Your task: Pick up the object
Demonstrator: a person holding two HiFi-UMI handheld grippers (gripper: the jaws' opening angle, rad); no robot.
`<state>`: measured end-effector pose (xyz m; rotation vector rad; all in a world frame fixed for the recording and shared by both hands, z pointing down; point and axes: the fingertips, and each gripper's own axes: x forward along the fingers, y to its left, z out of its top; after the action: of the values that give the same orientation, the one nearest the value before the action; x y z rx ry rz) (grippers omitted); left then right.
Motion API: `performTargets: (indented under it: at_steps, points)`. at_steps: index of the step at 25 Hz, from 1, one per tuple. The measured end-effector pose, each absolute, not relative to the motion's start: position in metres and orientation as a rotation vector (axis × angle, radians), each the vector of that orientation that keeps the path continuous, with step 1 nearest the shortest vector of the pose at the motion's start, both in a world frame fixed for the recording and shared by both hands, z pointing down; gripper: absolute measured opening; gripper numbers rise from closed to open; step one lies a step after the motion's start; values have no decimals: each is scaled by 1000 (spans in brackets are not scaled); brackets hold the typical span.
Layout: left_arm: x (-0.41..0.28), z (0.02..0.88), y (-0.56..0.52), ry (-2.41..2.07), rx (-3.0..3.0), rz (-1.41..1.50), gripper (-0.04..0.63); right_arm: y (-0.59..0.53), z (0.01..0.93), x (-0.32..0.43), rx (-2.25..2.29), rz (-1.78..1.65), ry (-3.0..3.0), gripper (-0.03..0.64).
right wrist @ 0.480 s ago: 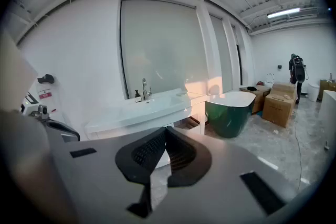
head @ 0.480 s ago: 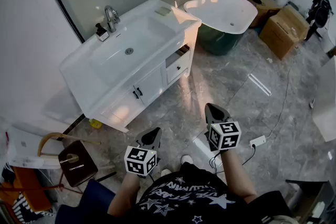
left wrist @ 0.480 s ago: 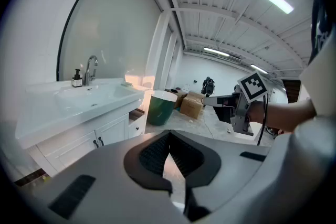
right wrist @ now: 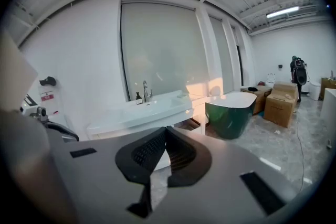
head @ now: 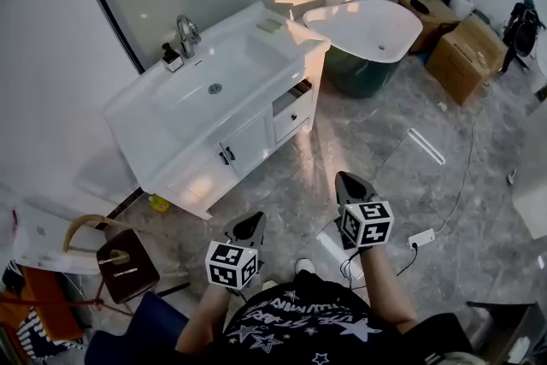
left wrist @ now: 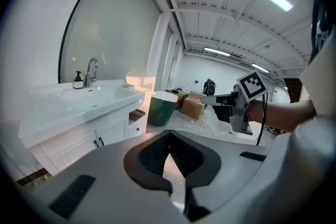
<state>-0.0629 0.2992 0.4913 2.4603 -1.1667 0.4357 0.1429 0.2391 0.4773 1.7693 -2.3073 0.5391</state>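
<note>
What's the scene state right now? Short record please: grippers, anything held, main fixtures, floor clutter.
setting: bathroom display, grey marble-look floor
left gripper: shut, empty, held above the floor
right gripper: shut, empty, held above the floor
vanity: white; faucet and soap bottle behind the sink
bathtub: green outside, white inside, right of the vanity
floor items: cardboard boxes far right, power strip near the right gripper, stool lower left
contact: neither gripper touches anything
</note>
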Motion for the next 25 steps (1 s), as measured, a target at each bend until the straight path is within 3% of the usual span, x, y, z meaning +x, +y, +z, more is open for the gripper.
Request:
performTargets:
  at_steps: [11, 13, 15, 25]
  points:
    - [-50, 495, 289, -1298, 2413, 487, 17, 206, 477, 174, 1770, 501, -2367, 20]
    - [-46, 494, 285, -1329, 2414, 479, 17, 201, 478, 176, 1752, 482, -2376, 182]
    - [-42, 494, 284, -1356, 2408, 469, 17, 197, 481, 175, 1717, 471, -2377, 246]
    - [-32, 511, 276, -1347, 2358, 485, 17, 181, 504, 173, 1620, 514, -2357, 272]
